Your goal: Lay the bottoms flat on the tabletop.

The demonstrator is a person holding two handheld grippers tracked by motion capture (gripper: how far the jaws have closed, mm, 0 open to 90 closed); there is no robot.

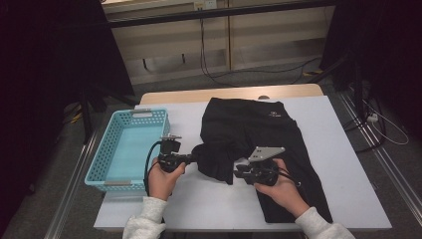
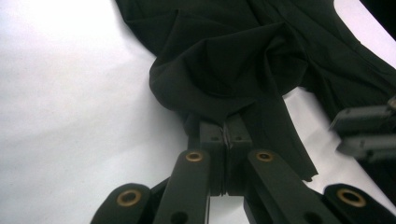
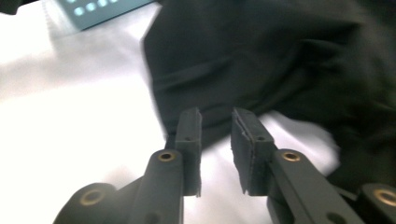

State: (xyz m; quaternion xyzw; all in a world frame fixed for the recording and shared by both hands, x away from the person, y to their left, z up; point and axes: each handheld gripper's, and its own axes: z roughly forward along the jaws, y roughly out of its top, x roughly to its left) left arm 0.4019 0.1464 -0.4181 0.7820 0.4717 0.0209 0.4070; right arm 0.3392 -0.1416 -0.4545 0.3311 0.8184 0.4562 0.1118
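Observation:
A black garment (image 1: 259,129) lies spread over the white table (image 1: 338,149), with one leg folded into a bunched lump (image 2: 224,70) near the middle. My left gripper (image 1: 195,159) comes in from the left and is shut on the edge of that lump; in the left gripper view its jaws (image 2: 227,130) pinch the black fabric. To the right of the lump, my right gripper (image 1: 237,172) points left, lies over the garment's lower leg, and is open. Its fingertips (image 3: 216,119) stand just short of the cloth edge (image 3: 196,88), with nothing between them.
A turquoise perforated basket (image 1: 107,144) stands empty at the table's left edge, close to my left hand; one corner of it (image 3: 100,8) appears in the right gripper view. Bare white table lies in front of the garment. Beyond the table there are cables on the floor.

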